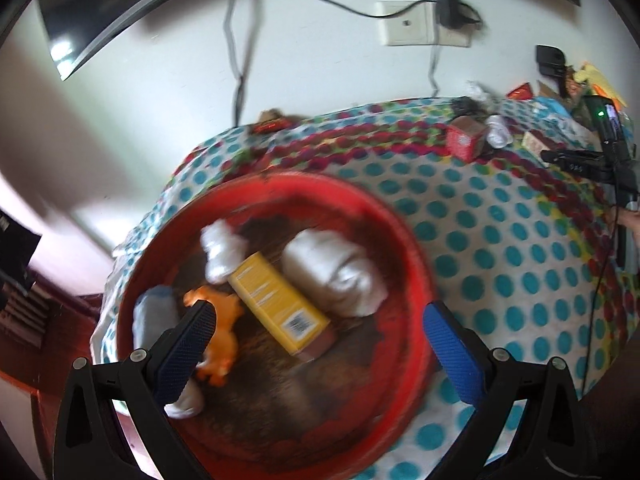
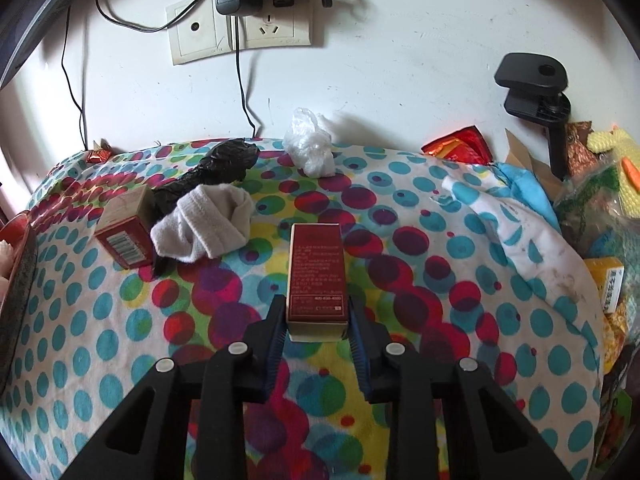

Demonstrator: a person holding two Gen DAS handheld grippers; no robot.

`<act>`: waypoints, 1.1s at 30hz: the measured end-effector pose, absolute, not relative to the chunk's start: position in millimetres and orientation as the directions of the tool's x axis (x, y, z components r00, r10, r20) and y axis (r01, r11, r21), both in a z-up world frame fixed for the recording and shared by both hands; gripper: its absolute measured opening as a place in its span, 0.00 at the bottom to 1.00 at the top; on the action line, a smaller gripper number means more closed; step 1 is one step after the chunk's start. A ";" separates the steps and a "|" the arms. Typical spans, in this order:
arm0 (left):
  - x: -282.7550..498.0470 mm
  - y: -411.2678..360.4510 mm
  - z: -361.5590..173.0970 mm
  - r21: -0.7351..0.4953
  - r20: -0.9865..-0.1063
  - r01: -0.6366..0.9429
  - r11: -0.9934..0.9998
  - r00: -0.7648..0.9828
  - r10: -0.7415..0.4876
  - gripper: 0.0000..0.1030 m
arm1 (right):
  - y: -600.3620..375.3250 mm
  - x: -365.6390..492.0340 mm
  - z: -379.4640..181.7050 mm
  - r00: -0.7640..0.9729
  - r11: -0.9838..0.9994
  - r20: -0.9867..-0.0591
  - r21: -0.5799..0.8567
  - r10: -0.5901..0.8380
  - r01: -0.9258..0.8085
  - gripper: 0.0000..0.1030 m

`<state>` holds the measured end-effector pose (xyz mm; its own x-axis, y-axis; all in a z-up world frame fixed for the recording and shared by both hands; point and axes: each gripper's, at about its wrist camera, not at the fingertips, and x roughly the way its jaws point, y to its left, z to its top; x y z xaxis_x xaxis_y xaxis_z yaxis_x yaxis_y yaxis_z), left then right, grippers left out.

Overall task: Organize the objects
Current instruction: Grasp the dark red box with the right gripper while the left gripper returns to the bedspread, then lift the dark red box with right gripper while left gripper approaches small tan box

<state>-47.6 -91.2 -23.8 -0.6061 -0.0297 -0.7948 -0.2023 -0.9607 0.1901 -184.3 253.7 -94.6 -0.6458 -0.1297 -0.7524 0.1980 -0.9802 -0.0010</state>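
In the left wrist view a round red basket (image 1: 416, 240) sits on the dotted cloth. It holds a yellow box (image 1: 276, 300), white rolled socks (image 1: 336, 268), a smaller white sock (image 1: 220, 252), a grey-blue sock (image 1: 154, 316) and an orange toy (image 1: 224, 340). My left gripper (image 1: 320, 320) is open and empty above the basket. In the right wrist view my right gripper (image 2: 316, 320) is shut on a dark red box (image 2: 316, 272). A second red box (image 2: 126, 228), a white sock (image 2: 208, 224) and a black bag (image 2: 216, 172) lie at the left.
A crumpled clear plastic bag (image 2: 310, 148) lies by the wall. A pile of packets, cloth and a yellow box (image 2: 608, 280) crowds the right edge. A black clamp stand (image 2: 536, 88) and wall sockets with cables (image 2: 240, 28) are behind. The basket's edge (image 2: 16, 272) shows far left.
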 end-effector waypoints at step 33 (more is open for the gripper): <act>-205.2 93.7 -55.8 0.179 -0.846 -0.559 -0.809 -0.508 0.164 1.00 | 275.6 -157.7 -97.8 -0.620 -0.982 -0.769 0.051 -0.155 0.182 0.29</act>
